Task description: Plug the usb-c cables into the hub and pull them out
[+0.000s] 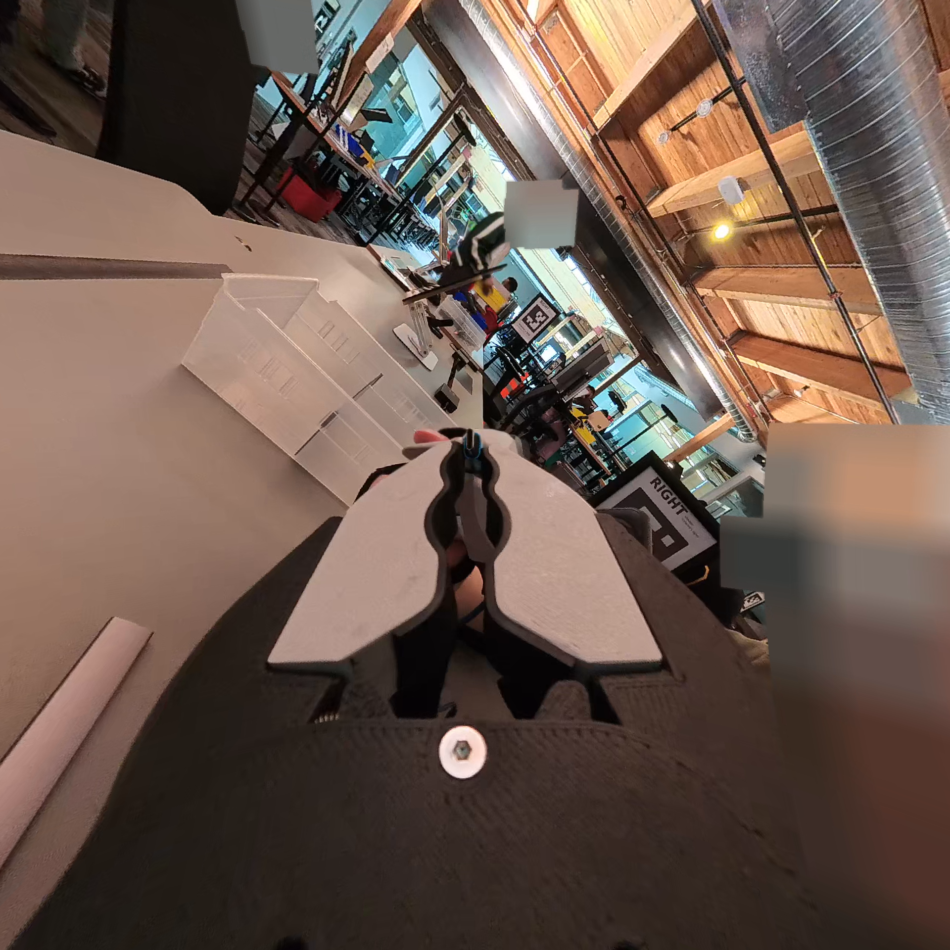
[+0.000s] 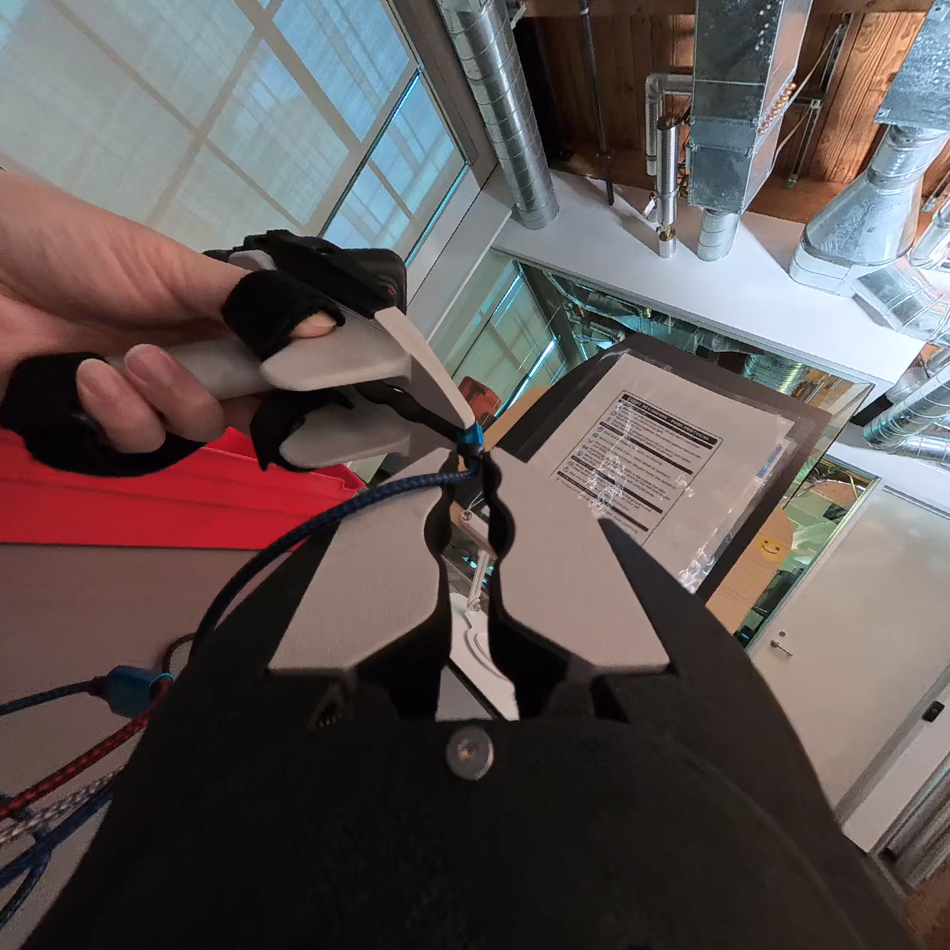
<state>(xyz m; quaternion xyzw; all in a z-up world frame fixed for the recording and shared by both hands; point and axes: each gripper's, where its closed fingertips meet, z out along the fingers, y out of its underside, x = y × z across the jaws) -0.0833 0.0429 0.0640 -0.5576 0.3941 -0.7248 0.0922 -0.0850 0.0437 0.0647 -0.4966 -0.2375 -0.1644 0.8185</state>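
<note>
1. My left gripper (image 1: 472, 452) has its grey fingers pressed together at the tips, pinching the blue metal plug of a USB-C cable (image 1: 472, 459). From my left wrist view only a sliver of that plug shows, with the small dark connector tip poking out past the fingertips.
2. My right wrist view shows what the left cannot: the dark blue braided cable (image 2: 288, 545) curves away from the plug (image 2: 470, 436), down and to the left, toward a heap of cables low on the left.
3. My right gripper (image 2: 480, 460) meets the same plug from below, its grey fingers drawn nearly together around the cable's black collar just under the blue sleeve. I cannot tell how firmly they grip it.
4. That view also shows my left hand (image 2: 103, 329) in a black fingerless glove squeezing the left gripper's handle (image 2: 329, 360).
5. In the heap, a red braided cable (image 2: 67, 766), a white speckled one (image 2: 46, 817), and a second blue plug (image 2: 134, 690) lie near the left edge.
6. Only the left wrist view shows the pale table (image 1: 103, 462) with a clear plastic organiser (image 1: 288, 370) far left of my fingers.
7. I cannot find the hub in either view.
</note>
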